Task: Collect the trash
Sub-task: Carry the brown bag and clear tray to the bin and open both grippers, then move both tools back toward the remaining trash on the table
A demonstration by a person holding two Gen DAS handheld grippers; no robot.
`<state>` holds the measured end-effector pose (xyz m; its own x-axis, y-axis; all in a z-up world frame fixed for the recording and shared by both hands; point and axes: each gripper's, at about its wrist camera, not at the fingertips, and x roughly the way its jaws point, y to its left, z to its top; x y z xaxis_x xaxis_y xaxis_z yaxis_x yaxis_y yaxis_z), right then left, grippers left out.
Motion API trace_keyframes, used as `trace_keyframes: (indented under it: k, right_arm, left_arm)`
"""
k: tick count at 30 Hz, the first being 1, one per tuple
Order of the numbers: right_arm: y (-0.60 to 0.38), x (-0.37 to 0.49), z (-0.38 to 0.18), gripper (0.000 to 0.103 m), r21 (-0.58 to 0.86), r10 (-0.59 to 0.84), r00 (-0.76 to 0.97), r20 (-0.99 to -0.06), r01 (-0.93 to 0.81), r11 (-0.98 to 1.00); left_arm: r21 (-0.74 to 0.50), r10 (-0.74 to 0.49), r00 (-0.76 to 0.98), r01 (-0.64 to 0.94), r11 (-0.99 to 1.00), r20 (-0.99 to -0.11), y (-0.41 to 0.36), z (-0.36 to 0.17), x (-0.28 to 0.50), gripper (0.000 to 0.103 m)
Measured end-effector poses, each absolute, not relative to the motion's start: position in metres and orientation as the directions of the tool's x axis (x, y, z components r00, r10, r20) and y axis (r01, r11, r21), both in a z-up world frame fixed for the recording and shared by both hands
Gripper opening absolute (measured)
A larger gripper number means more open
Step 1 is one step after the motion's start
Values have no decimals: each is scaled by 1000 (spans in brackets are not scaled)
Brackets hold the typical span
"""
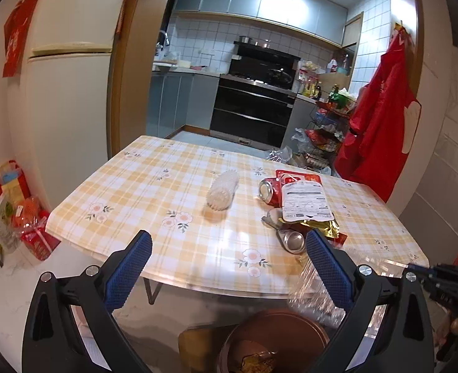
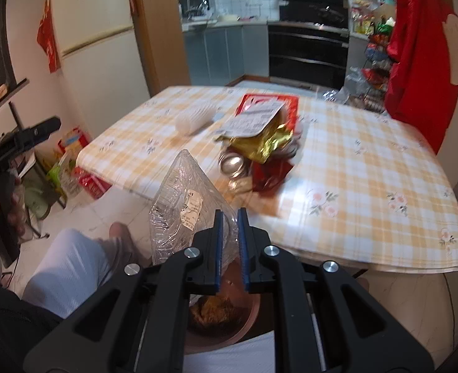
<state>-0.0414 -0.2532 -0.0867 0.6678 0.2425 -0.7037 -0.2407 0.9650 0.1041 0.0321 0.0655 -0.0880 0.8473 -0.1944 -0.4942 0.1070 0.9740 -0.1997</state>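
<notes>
My right gripper [image 2: 229, 214] is shut on a clear plastic clamshell container [image 2: 182, 205] and holds it above a brown trash bin [image 2: 225, 320] on the floor by the table's near edge. The container [image 1: 312, 298] and the bin [image 1: 275, 338] also show in the left wrist view. My left gripper [image 1: 229, 248] is open and empty, above the table's near edge. On the checked table [image 1: 154, 186] lie a white foam sleeve [image 1: 222, 191], a red can [image 1: 267, 188], a silver can [image 1: 292, 240], a red packet with a white label [image 1: 305, 200] and a gold wrapper [image 1: 322, 227].
A fridge [image 1: 67, 99] stands left of the table. Bags [image 1: 14, 205] sit on the floor at the left. A red garment [image 1: 381, 124] hangs at the right by a rack of goods [image 1: 325, 136]. My leg [image 2: 73, 267] is beside the bin.
</notes>
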Motion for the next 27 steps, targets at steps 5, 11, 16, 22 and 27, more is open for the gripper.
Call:
trace_keyframes:
  k: [5,11,16,22,27]
  right_arm:
    - [-243,-40,-96,13,107,261,631,-731,-272,956]
    - [-238,-34,-110,18,144,293,574,-765,-291,946]
    - [-241,-33,-112,65,180,302,574,-761,-261,949]
    - [-256,-34,-101,93,141,227,641,-734,-184,973]
    - [-265,-32,-98,97,117,181,667,-723,-140,983]
  left_arm:
    - [-208,-191,844,98,973,-501,68,-92,30,97]
    - [-202,-192,840,100,974,-507,65,-94,32,97]
    - [-202,-191,838,99,974,-511,65,-95,32,97]
    - [-198,-190,838,100,975,-511,66,-96,32,97]
    - [-189,-185,836,99,977,-516,66,-99,33,97]
